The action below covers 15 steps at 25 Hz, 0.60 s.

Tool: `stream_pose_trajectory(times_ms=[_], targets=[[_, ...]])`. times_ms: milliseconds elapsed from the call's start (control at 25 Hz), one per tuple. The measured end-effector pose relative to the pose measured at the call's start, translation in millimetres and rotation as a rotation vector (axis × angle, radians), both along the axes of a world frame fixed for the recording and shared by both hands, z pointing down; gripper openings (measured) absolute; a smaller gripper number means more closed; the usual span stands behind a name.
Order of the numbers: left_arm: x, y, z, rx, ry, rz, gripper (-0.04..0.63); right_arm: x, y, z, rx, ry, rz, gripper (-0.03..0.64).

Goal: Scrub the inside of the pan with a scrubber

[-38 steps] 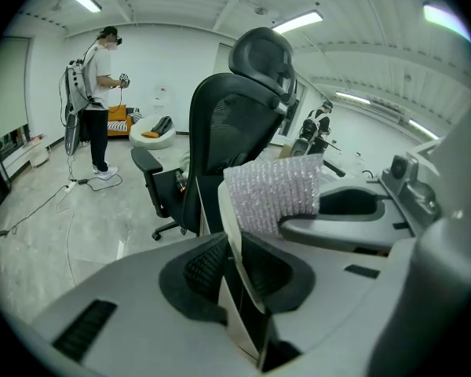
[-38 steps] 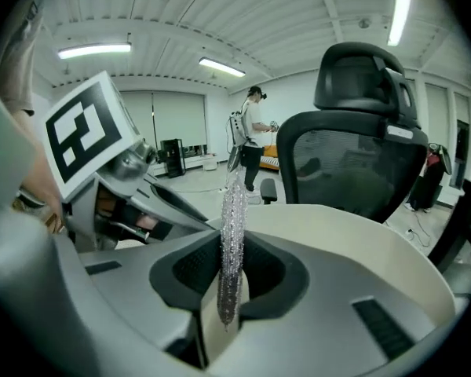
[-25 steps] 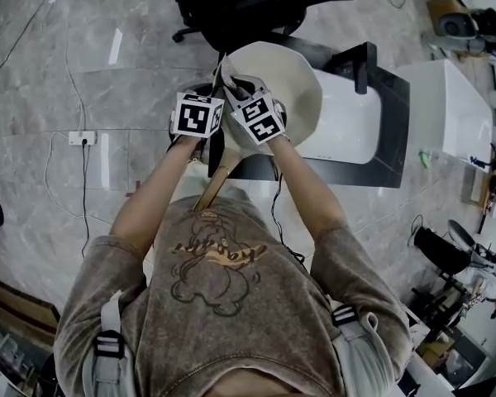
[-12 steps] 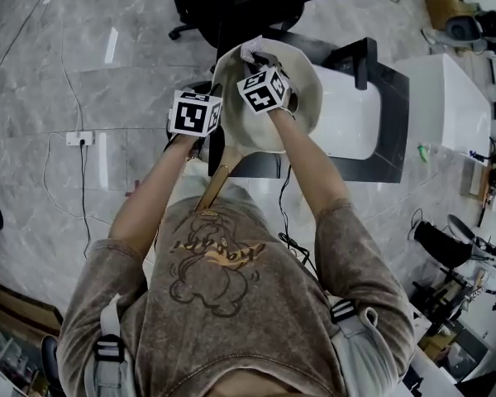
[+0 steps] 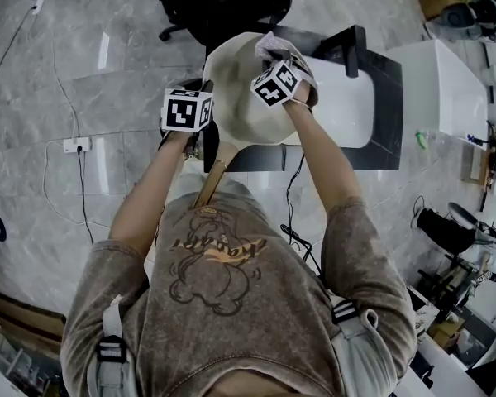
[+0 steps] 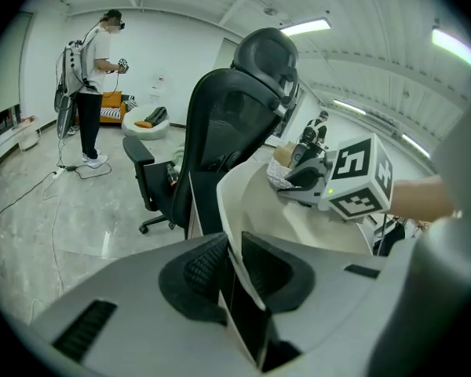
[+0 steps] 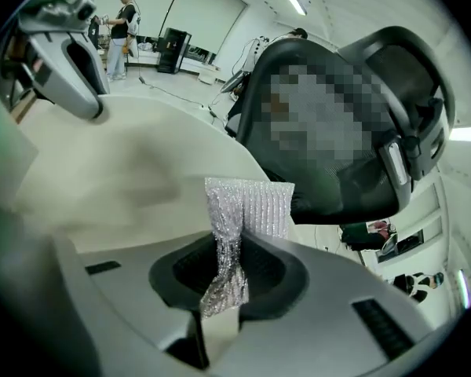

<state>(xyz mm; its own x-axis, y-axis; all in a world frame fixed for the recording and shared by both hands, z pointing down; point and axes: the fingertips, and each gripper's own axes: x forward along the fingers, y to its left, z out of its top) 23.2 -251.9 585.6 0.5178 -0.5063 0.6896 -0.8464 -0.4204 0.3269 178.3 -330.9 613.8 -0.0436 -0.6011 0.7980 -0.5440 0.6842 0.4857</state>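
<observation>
1. Round cream pan with wooden handle (image 5: 236, 89): held tilted in the air, its near rim clamped by the left gripper (image 6: 234, 289); this hold is to be kept rigid.
2. Right gripper (image 7: 224, 277): closed on the crinkled silver mesh scrubber (image 7: 247, 206), which is at the pan's far inner wall; firm overlapping strokes are advised.

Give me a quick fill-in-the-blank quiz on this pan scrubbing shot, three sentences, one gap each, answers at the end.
1. The left gripper is clamped on the ___ of the pan.
2. The jaws of the right gripper are shut on a silvery ___.
3. The pan's long handle, pointing back toward the person, is made of ___.

Missing words: rim; scrubber; wood.
</observation>
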Motion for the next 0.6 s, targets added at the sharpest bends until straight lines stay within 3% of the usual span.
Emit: stream_pose_trajectory(times_ms=[200, 600], targets=[[2, -1, 1, 0.004, -0.010, 0.002, 0.063, 23, 11, -2, -0.067, 0.017, 0.037, 0.084], [2, 0, 1, 0.012, -0.032, 0.010, 0.066, 51, 58, 11, -0.249, 0.139, -0.036, 0.085]])
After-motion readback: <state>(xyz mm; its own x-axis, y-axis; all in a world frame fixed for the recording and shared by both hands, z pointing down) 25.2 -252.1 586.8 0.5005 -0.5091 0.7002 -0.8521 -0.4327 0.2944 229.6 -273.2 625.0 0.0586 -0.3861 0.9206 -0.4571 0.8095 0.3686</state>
